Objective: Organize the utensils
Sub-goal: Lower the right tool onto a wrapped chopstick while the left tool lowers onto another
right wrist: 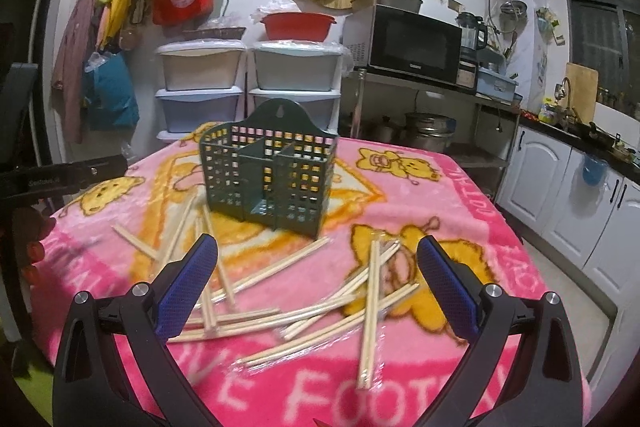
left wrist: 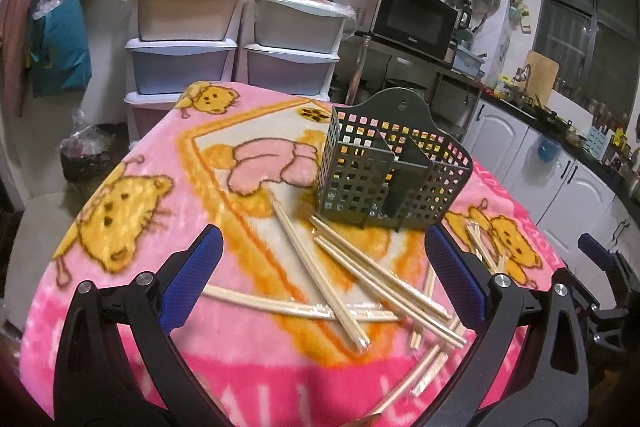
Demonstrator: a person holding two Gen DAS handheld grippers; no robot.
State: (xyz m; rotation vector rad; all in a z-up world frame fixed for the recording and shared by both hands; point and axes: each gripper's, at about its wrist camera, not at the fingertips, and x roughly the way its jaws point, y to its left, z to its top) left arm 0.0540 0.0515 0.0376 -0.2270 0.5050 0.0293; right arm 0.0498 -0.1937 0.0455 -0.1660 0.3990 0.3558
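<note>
A dark green slotted utensil caddy stands upright on the pink blanket, its compartments empty as far as I can see. Several wrapped pairs of wooden chopsticks lie scattered in front of it. My left gripper hovers open above the chopsticks just short of the caddy, holding nothing. My right gripper is open as well, over the chopstick pile on the near side of the caddy. The right gripper's blue finger shows at the right edge of the left wrist view.
The pink cartoon blanket covers the table. Behind it stand plastic drawer units, a red basin and a microwave. White kitchen cabinets run along the right. A black stand is at the left.
</note>
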